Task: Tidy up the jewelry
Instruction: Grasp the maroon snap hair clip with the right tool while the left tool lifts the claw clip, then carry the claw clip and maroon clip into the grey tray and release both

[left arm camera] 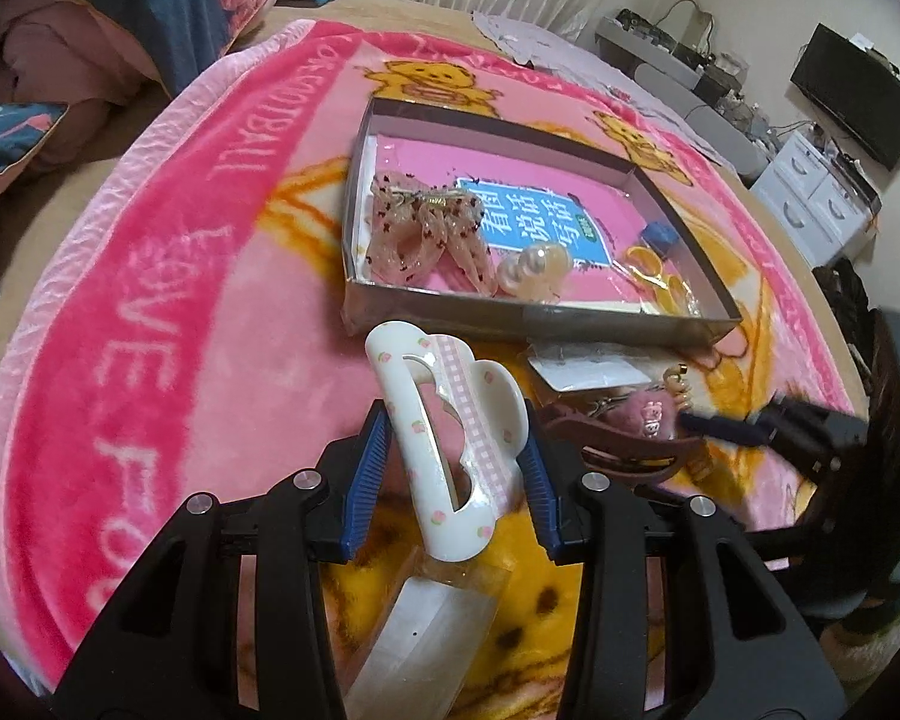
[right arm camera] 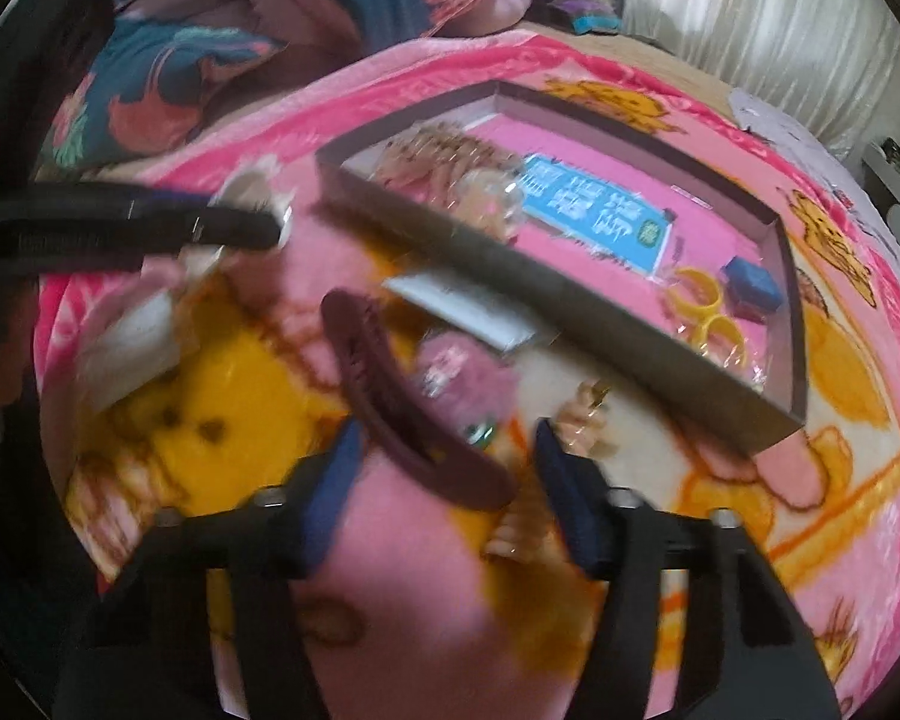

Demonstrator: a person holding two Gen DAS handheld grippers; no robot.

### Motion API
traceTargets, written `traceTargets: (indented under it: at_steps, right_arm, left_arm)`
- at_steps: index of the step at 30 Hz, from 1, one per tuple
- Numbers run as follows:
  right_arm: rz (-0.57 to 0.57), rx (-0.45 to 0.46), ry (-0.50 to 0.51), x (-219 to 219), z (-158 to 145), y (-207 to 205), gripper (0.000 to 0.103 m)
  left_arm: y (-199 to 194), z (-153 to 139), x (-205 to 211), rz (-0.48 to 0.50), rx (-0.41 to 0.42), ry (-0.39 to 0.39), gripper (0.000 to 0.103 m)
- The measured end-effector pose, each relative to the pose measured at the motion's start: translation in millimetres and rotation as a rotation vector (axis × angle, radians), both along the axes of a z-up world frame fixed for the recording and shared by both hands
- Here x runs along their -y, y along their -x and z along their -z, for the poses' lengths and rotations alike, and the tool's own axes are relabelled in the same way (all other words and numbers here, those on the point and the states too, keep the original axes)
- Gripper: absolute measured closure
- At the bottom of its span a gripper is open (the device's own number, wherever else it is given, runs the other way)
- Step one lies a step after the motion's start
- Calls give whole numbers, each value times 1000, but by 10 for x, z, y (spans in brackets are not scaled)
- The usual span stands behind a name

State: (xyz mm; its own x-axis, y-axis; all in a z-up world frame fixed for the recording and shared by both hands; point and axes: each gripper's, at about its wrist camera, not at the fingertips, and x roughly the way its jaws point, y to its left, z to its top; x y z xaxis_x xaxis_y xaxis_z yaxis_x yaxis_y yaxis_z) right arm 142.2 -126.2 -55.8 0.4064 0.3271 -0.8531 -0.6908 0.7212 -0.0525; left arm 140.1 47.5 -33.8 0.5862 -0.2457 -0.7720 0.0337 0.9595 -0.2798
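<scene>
My left gripper (left arm camera: 453, 450) is shut on a white hair claw clip (left arm camera: 450, 438) with pink flowers and holds it just in front of the shallow box (left arm camera: 600, 315). The box holds a sheer pink bow (left arm camera: 417, 228), a pearl clip (left arm camera: 537, 270), yellow rings (left arm camera: 660, 276) and a blue piece (left arm camera: 660, 238). My right gripper (right arm camera: 447, 468) is open around a dark brown hair clip (right arm camera: 402, 402) lying on the blanket. A pink fuzzy charm (right arm camera: 462, 369) lies beside it. The right view is blurred. The left gripper's finger (right arm camera: 150, 228) shows at the left there.
A pink cartoon blanket (left arm camera: 150, 330) covers the bed. A white card (left arm camera: 588, 369) lies by the box's front wall. A clear packet (left arm camera: 426, 630) lies under my left gripper. Folded quilts (left arm camera: 90, 30) sit at the back left. Drawers (left arm camera: 810, 192) stand at right.
</scene>
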Motion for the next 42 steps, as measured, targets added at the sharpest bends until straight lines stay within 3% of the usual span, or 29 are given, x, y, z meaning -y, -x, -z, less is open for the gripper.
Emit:
traceTargets:
  at_steps: [6, 12, 16, 18, 29, 42]
  right_arm:
    - [-13, 11, -4, -11, -7, 134, 82]
    - [-42, -76, -94, -54, -7, 145, 89]
    - [-50, -76, -88, -183, 55, 140, 90]
    - [-47, -83, -118, -199, 26, 133, 96]
    - [3, -9, -309, 75, -583, 98, 99]
    - [121, 86, -386, 430, -979, -225, 99]
  left_arm:
    - [21, -76, -10, 1, 22, 10, 70]
    - [33, -119, -32, -2, 33, 23, 70]
    - [46, -158, -50, -4, 43, 26, 70]
    - [52, -187, -58, -4, 50, 29, 70]
    - [5, -486, -137, -14, 117, 15, 70]
    - [-287, -605, 70, 38, 133, -16, 70]
